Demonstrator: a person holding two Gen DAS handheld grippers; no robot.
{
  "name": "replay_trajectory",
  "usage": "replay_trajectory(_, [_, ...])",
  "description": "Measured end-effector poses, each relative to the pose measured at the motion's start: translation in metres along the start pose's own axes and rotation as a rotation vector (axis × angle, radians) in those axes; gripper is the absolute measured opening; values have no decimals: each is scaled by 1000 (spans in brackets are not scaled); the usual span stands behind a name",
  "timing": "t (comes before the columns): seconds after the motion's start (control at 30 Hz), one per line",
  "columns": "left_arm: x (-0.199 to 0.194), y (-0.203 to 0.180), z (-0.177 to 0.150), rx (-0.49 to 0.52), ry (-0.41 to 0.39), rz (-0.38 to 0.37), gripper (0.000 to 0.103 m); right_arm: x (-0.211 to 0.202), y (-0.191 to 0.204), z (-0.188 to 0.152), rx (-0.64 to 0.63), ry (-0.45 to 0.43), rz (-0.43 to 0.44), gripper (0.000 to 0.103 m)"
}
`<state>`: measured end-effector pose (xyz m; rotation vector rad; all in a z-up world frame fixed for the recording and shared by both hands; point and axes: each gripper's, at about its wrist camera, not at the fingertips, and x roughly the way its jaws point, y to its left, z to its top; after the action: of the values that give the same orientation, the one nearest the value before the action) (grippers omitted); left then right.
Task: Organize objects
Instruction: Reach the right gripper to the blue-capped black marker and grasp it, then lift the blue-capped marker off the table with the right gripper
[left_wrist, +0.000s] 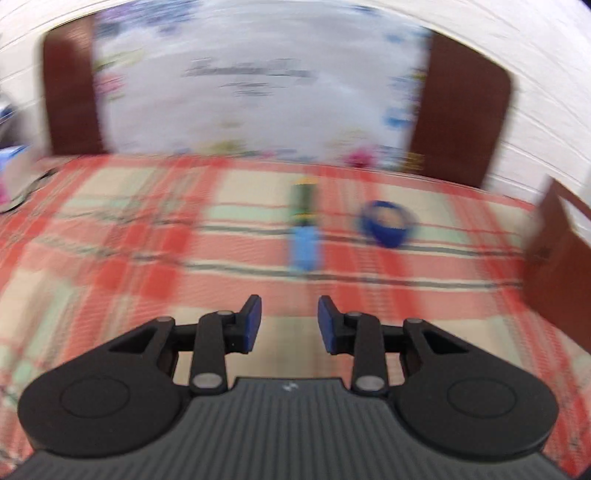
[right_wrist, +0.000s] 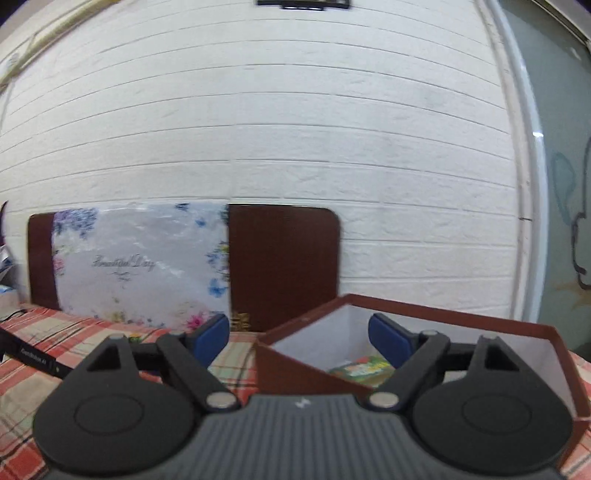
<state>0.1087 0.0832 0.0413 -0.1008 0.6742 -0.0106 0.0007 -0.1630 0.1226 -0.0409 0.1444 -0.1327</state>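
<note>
In the blurred left wrist view, a long tube-shaped object (left_wrist: 304, 225), green at the far end and blue at the near end, lies on the red plaid cloth (left_wrist: 147, 236). A blue ring-shaped object (left_wrist: 386, 223) lies to its right. My left gripper (left_wrist: 290, 323) is open and empty, above the cloth, short of both. In the right wrist view, my right gripper (right_wrist: 297, 338) is open and empty over the near wall of a brown box (right_wrist: 295, 373) with a white inside. A green packet (right_wrist: 360, 369) lies in the box.
A dark wooden headboard (right_wrist: 284, 266) stands against a white brick-pattern wall, with a floral pillow (right_wrist: 136, 266) leaning on it. The brown box edge (left_wrist: 554, 273) shows at the right of the left wrist view. A black strap (right_wrist: 26, 356) lies on the cloth at left.
</note>
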Motion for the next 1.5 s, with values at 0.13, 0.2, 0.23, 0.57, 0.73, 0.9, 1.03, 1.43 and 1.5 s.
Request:
replay_trajectory(0.13, [14, 69, -15, -113, -11, 154, 40, 33, 62, 0, -99, 117, 179, 83])
replay_trajectory(0.2, [9, 81, -30, -88, -104, 122, 41, 61, 90, -4, -107, 181, 248, 75])
replay_trajectory(0.23, [8, 81, -31, -88, -121, 116, 43, 76, 105, -5, -103, 225, 276, 68])
replay_trajectory(0.57, [14, 79, -32, -71, -142, 80, 51, 217, 215, -40, -16, 537, 332, 40])
replay_trajectory(0.73, [14, 79, -33, -77, -144, 73, 53, 191, 211, -46, -56, 532, 381, 20])
replay_trajectory(0.9, [14, 76, -32, -57, -136, 80, 56, 126, 176, -56, -38, 531, 410, 20])
replay_trajectory(1.03, [15, 72, -31, -27, -125, 91, 60, 64, 147, -65, -25, 516, 439, 20])
replay_trajectory(1.43, [-16, 7, -24, -193, 210, -217, 62, 9, 108, -73, 145, 563, 465, 20])
replay_trajectory(1.5, [-15, -18, -29, -169, 276, -273, 62, 17, 94, -76, 283, 600, 505, 20])
